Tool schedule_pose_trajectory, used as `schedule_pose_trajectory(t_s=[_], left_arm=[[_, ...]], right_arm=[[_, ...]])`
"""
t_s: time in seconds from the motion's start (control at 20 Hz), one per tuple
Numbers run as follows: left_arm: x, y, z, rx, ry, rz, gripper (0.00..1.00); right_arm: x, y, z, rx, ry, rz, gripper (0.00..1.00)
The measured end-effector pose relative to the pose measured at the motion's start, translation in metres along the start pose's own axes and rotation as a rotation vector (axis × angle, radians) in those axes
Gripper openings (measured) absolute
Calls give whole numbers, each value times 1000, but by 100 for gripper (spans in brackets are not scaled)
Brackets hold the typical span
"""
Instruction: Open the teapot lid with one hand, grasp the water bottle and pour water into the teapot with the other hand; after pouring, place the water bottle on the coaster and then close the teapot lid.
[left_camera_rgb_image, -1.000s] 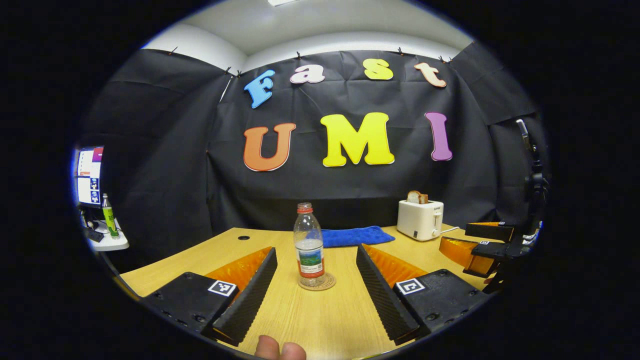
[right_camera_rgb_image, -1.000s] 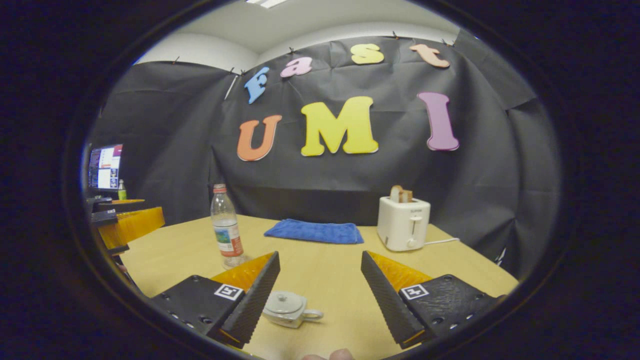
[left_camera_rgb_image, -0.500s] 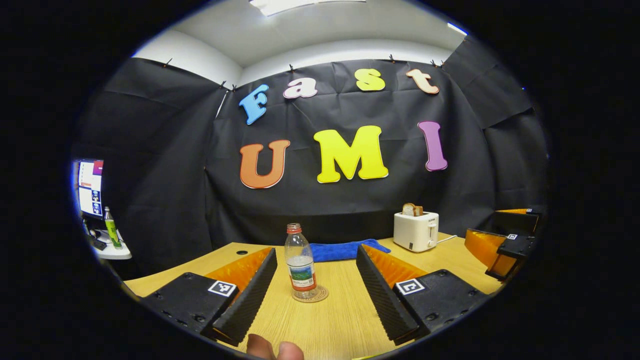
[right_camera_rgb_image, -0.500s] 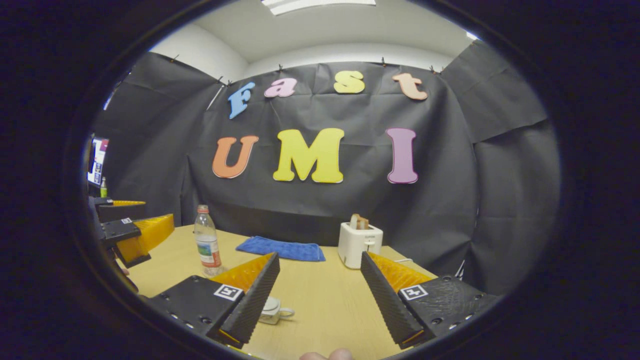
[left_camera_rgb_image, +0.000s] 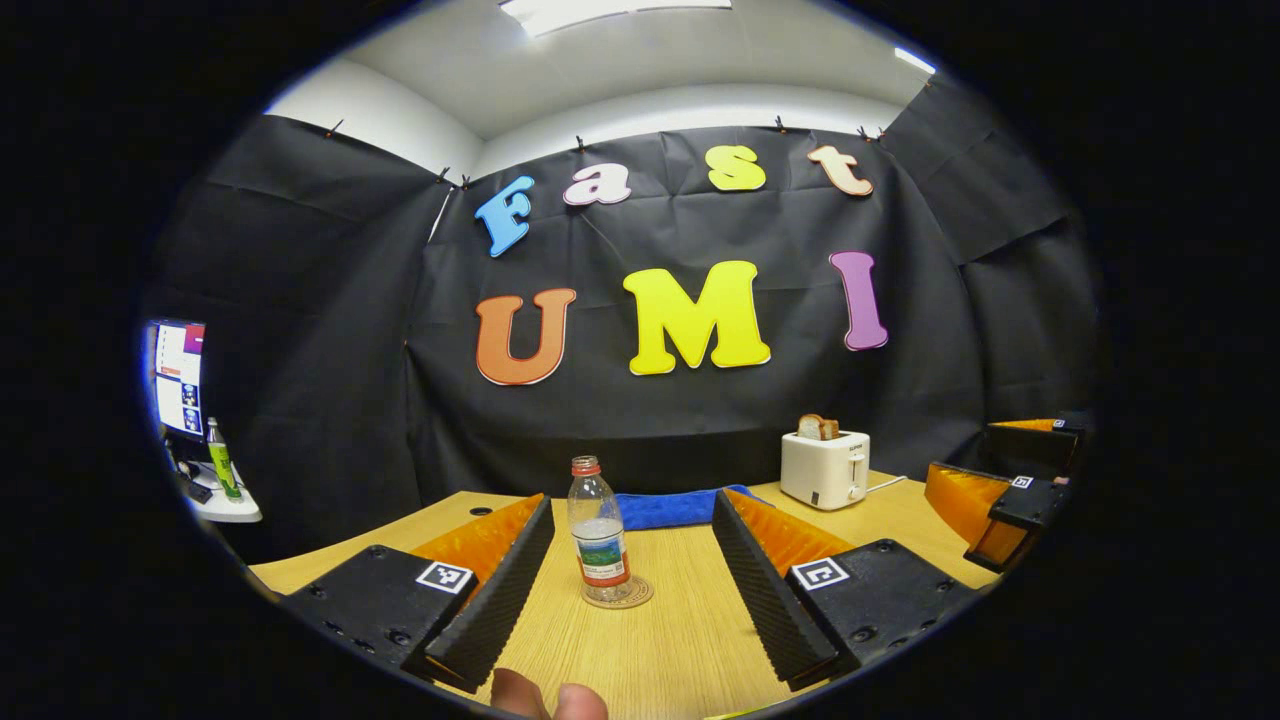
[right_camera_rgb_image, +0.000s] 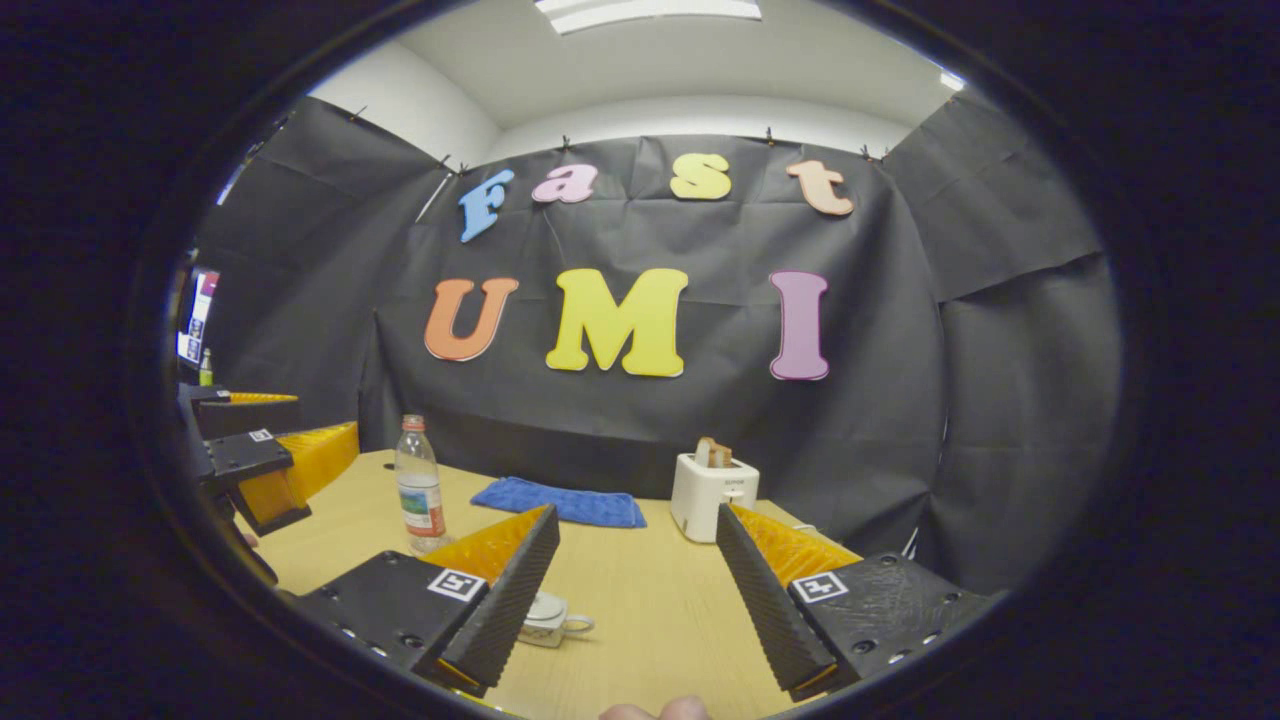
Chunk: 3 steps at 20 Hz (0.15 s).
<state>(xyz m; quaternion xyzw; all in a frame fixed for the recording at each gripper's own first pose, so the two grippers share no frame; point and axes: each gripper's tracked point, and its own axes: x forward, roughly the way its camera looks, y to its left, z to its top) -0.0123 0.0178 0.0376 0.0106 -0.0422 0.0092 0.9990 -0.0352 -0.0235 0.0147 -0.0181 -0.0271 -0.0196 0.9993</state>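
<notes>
Both claws (left_camera_rgb_image: 630, 640) (right_camera_rgb_image: 632, 645) farther back than before, wide open, water bottle (left_camera_rgb_image: 598, 535) on coaster (left_camera_rgb_image: 618, 597).

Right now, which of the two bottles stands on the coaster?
The clear bottle with the red cap, upright on the coaster on the table. The green bottle stands on a side desk by the monitor.

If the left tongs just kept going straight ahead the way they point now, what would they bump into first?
Most likely the water bottle, standing on its coaster straight ahead between the open left tongs. How far off it stands is hard to judge.
</notes>
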Motion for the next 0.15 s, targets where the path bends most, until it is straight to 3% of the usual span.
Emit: schedule_pose_trajectory(t_s=[0.15], left_arm=[[-1, 2, 5, 1, -8, 2, 99]], right_arm=[[-1, 3, 0, 2, 9, 0, 95]])
